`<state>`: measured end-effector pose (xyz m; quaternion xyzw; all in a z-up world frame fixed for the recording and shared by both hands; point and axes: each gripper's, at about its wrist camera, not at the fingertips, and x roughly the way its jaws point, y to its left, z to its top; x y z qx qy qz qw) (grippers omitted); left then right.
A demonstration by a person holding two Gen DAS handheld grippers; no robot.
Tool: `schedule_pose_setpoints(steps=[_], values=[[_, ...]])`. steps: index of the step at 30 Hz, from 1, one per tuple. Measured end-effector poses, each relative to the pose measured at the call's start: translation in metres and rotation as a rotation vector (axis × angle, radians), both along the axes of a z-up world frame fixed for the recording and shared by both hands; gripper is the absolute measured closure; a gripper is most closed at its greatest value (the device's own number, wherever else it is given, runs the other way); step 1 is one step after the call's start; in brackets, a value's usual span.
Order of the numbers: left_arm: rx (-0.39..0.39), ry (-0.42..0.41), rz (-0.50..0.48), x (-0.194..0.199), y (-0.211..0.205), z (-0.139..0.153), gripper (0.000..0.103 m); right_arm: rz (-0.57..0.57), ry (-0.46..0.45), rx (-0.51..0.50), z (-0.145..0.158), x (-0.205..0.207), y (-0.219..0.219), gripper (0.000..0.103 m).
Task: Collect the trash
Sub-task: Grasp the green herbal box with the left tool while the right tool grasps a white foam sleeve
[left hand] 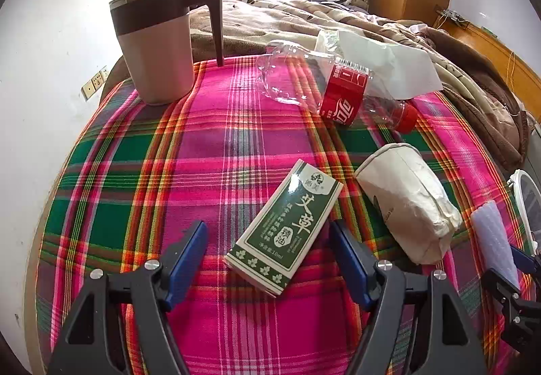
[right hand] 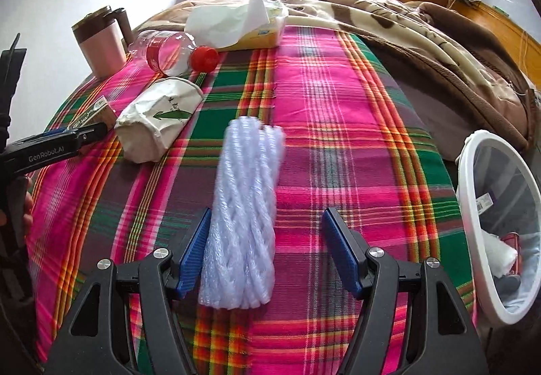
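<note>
A green and white carton (left hand: 284, 229) lies flat on the plaid cloth (left hand: 203, 155). My left gripper (left hand: 268, 234) is open around it, with gaps on both sides. A white foam net sleeve (right hand: 247, 216) lies lengthwise between the open jaws of my right gripper (right hand: 265, 228); the left pad (right hand: 196, 246) is close beside it and the right pad stands well apart. Farther back lie an empty cola bottle (left hand: 341, 94) with a red cap and a crumpled white paper cup (left hand: 409, 206). The left gripper (right hand: 67, 138) shows at the left edge of the right wrist view.
A pink and brown mug (left hand: 155, 43) stands at the back left of the cloth. A tissue pack (right hand: 243, 26) sits behind the bottle. A white-rimmed bin (right hand: 466, 206) with some trash inside stands off the right edge. A rumpled brown blanket (right hand: 405, 26) covers the bed beyond.
</note>
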<state>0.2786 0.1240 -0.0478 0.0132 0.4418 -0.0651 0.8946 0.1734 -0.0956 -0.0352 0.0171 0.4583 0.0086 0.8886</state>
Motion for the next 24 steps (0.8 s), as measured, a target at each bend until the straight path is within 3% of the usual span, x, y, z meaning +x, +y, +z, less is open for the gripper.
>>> schedule_pose_setpoints(steps=[3, 10, 19, 24], values=[[-0.003, -0.004, 0.0, 0.001, -0.001, -0.001, 0.028, -0.007, -0.004, -0.007, -0.001, 0.0, -0.002, 0.044], [-0.031, 0.009, -0.024, 0.0, -0.005, 0.0, 0.057, -0.003, -0.009, 0.011, 0.001, -0.002, -0.006, 0.067], [-0.039, -0.005, -0.016, -0.017, -0.008, 0.009, 0.07, 0.006, -0.029, 0.036, 0.004, -0.007, -0.01, 0.074], [-0.043, -0.027, -0.011, -0.03, -0.01, 0.017, 0.07, 0.012, -0.057, 0.045, 0.01, -0.012, -0.012, 0.075]])
